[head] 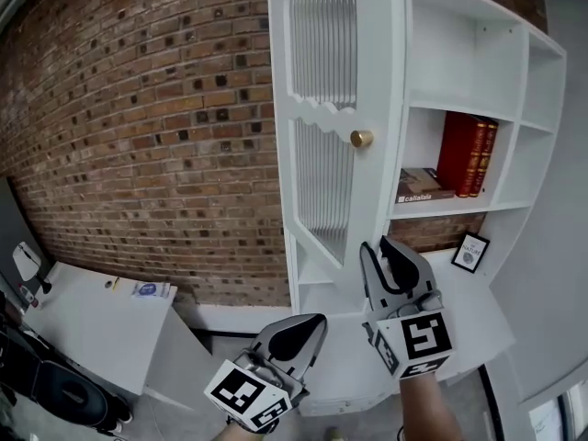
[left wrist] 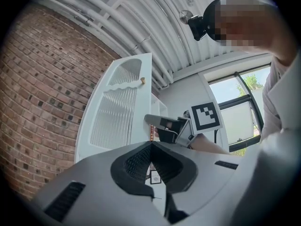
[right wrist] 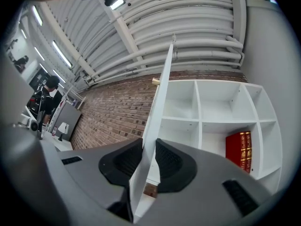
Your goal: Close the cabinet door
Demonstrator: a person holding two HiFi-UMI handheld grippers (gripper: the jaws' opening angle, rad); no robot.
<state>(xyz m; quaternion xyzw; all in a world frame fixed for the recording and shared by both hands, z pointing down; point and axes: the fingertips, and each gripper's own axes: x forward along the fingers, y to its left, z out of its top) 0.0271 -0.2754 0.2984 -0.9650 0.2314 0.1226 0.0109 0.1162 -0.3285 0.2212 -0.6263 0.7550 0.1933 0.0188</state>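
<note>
The white cabinet (head: 478,81) stands against the brick wall with its fluted-glass door (head: 335,108) swung open towards me; a brass knob (head: 361,139) sits on the door. My right gripper (head: 381,246) is at the door's free edge below the knob. In the right gripper view the door (right wrist: 160,102) runs edge-on between the jaws of that gripper (right wrist: 148,147), which have closed in until the pads lie against both faces. My left gripper (head: 312,324) hangs lower left, shut and empty, pointing at the door (left wrist: 117,112).
Red books (head: 469,154) stand and one book (head: 423,186) lies on a shelf. A small framed picture (head: 470,251) leans on the cabinet's counter (head: 487,324). A white table (head: 92,324) stands at the left by the brick wall (head: 138,136).
</note>
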